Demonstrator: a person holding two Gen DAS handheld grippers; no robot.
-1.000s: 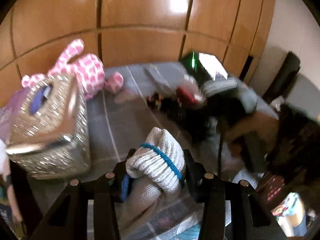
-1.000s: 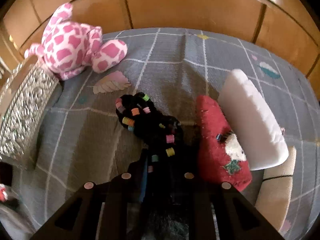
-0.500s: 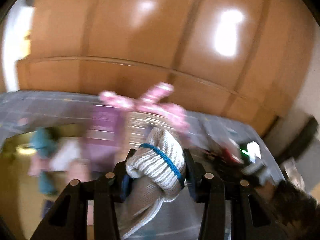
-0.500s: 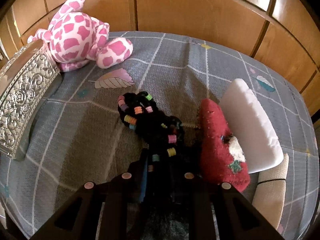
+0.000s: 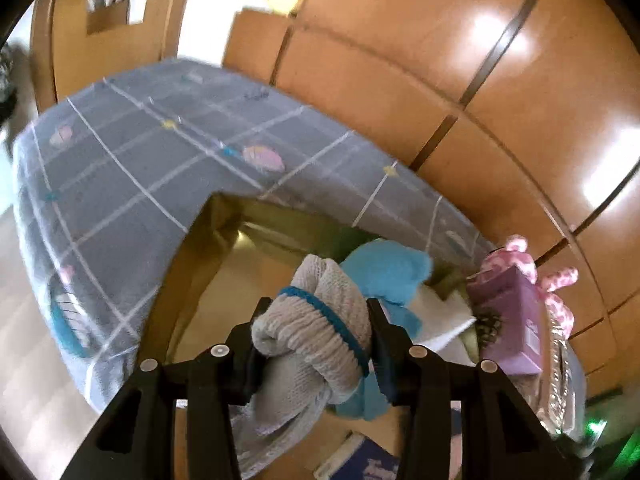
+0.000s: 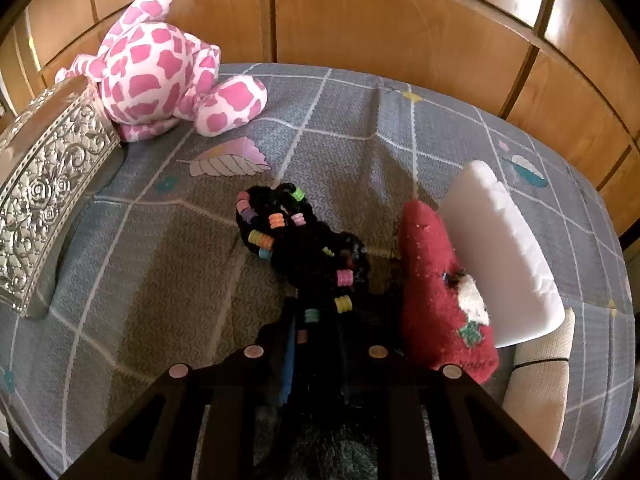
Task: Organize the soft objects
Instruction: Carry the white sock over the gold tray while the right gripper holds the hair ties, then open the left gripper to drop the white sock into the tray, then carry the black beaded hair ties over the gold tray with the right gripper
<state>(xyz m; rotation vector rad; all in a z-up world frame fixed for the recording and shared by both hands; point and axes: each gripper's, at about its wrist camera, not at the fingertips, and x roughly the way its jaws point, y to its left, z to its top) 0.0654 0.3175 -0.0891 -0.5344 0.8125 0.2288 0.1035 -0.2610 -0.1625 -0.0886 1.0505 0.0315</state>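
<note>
I am holding a grey knitted glove [image 5: 316, 332], rolled up with a blue band across it, between the fingers of my left gripper [image 5: 314, 338], which are pressing on it from both sides. It is hanging above an open cardboard box [image 5: 208, 248] that is sitting on the grey checked bedspread [image 5: 132, 160]; a blue soft item [image 5: 384, 276] is lying inside the box just past the glove, and a purple carton [image 5: 508, 324] is standing at its right edge with a pink spotted plush [image 5: 556, 280] peeking out behind it.

My right gripper [image 6: 316, 320] is pinching shut on a black woolly piece with coloured beads [image 6: 296, 236], which is trailing forward onto the bedspread. Just to its right a red sock [image 6: 436, 292] is leaning against a white foam block [image 6: 500, 248]. Far left, an embossed silver box [image 6: 48, 184] is touching the plush, with wooden panels [image 6: 360, 20] behind.
</note>
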